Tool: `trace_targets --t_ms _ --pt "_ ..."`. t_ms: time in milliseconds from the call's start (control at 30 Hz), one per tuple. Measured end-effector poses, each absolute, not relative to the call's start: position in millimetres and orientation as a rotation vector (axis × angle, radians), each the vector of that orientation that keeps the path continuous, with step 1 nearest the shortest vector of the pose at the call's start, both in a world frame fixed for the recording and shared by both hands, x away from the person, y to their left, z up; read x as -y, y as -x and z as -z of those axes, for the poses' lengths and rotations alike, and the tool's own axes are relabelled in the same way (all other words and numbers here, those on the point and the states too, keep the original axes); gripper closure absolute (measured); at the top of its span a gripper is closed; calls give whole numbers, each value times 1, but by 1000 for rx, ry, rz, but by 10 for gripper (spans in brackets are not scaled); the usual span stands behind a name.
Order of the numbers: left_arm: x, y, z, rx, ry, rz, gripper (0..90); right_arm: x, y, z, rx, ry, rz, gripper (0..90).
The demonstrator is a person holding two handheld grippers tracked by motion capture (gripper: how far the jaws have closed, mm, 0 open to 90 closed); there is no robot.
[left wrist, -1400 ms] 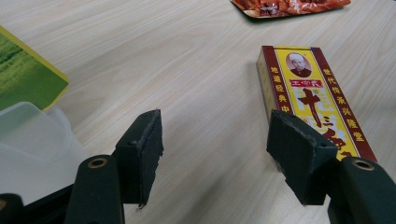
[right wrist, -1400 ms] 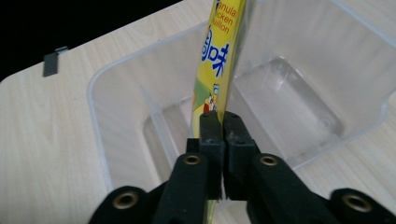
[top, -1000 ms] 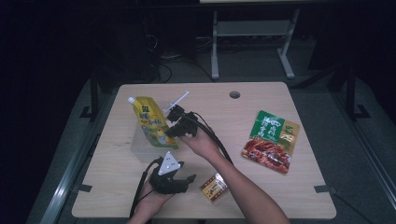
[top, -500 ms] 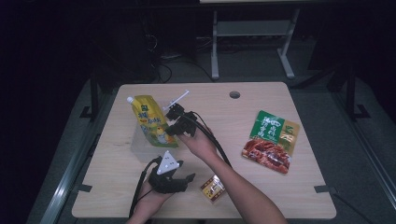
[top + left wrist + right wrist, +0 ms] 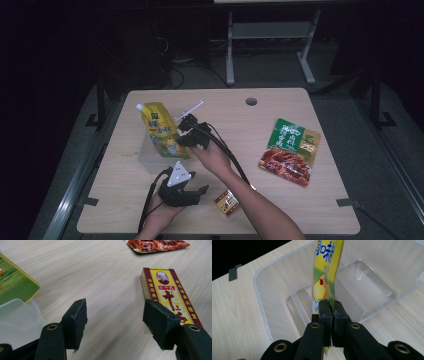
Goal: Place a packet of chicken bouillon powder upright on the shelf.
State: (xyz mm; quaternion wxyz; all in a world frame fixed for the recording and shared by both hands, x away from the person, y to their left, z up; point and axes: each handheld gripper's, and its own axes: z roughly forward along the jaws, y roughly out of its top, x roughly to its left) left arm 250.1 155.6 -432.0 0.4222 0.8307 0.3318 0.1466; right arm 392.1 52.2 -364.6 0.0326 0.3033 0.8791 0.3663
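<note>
A yellow pouch (image 5: pixel 160 132) with a white spout stands upright at the table's left. My right gripper (image 5: pixel 182 132) is shut on its edge. In the right gripper view the jaws (image 5: pixel 332 307) pinch the pouch (image 5: pixel 325 277) as it hangs in a clear plastic bin (image 5: pixel 269 290). My left gripper (image 5: pixel 200 194) rests near the front edge, open, with nothing between its pads (image 5: pixel 115 315). A small red and yellow box (image 5: pixel 170 295) lies flat just beyond its right pad; in the high view the box (image 5: pixel 227 202) is beside the right forearm.
A green and red food packet (image 5: pixel 290 150) lies flat at the table's right. A white stick-like item (image 5: pixel 192 106) lies behind the pouch. A cable hole (image 5: pixel 251 101) is near the far edge. Bare wood (image 5: pixel 240 130) spans the middle.
</note>
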Motion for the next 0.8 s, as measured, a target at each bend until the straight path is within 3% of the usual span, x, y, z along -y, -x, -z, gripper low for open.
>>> trace_targets --t_ms 600,733,800 --pt "-157 -250 432 -839 -2070 -366 355 -50 -388 368 -2682 -965 -1157 875" --pt "-159 -250 431 -838 -2071 -366 355 -52 -387 371 -2721 -923 -1106 778" --pt "-159 -249 430 -846 -2061 -364 355 -51 -387 375 -2732 -901 -1104 783"
